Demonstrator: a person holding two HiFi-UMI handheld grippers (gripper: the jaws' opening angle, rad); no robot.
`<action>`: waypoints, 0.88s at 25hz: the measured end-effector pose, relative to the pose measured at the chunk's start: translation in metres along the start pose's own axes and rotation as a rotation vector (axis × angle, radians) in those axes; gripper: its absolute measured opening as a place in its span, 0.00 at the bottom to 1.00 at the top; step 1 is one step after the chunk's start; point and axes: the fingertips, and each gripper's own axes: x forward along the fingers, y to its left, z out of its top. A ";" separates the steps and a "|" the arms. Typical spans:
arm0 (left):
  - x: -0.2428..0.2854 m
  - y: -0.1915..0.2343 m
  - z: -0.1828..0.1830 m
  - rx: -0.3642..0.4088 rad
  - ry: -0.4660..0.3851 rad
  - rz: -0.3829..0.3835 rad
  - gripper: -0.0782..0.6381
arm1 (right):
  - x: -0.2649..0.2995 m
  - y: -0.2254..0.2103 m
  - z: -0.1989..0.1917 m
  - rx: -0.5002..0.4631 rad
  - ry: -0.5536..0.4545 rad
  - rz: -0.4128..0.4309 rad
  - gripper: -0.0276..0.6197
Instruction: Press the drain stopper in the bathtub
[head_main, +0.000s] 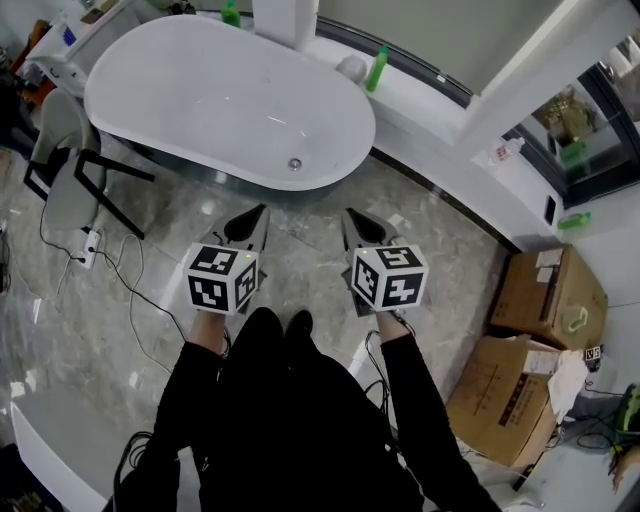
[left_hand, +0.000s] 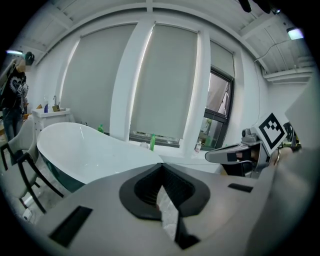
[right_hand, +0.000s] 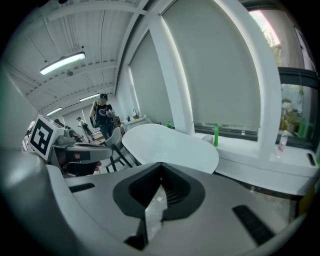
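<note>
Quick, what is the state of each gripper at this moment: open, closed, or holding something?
Left gripper: closed, nothing between its jaws.
Right gripper: closed, also holding nothing.

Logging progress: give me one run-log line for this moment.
phase: pre-contact | left gripper: shut, empty | right gripper: shut, empty | round metal drain stopper: untouched, in white oval bathtub

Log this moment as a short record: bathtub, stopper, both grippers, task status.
bathtub: white, oval, nothing in it
drain stopper: at the bathtub's bottom, untouched
left gripper: jaws together, holding nothing, outside the bathtub
right gripper: jaws together, holding nothing, beside the left gripper
task status: stopper not yet pressed
</note>
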 end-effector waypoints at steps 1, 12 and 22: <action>0.004 -0.001 0.002 0.000 -0.001 0.003 0.12 | 0.002 -0.003 0.003 -0.004 0.001 0.005 0.05; 0.036 0.013 0.021 -0.004 0.004 0.035 0.12 | 0.037 -0.018 0.026 -0.019 0.005 0.032 0.05; 0.120 0.066 0.035 0.007 0.049 0.000 0.12 | 0.119 -0.050 0.058 0.006 0.034 0.008 0.05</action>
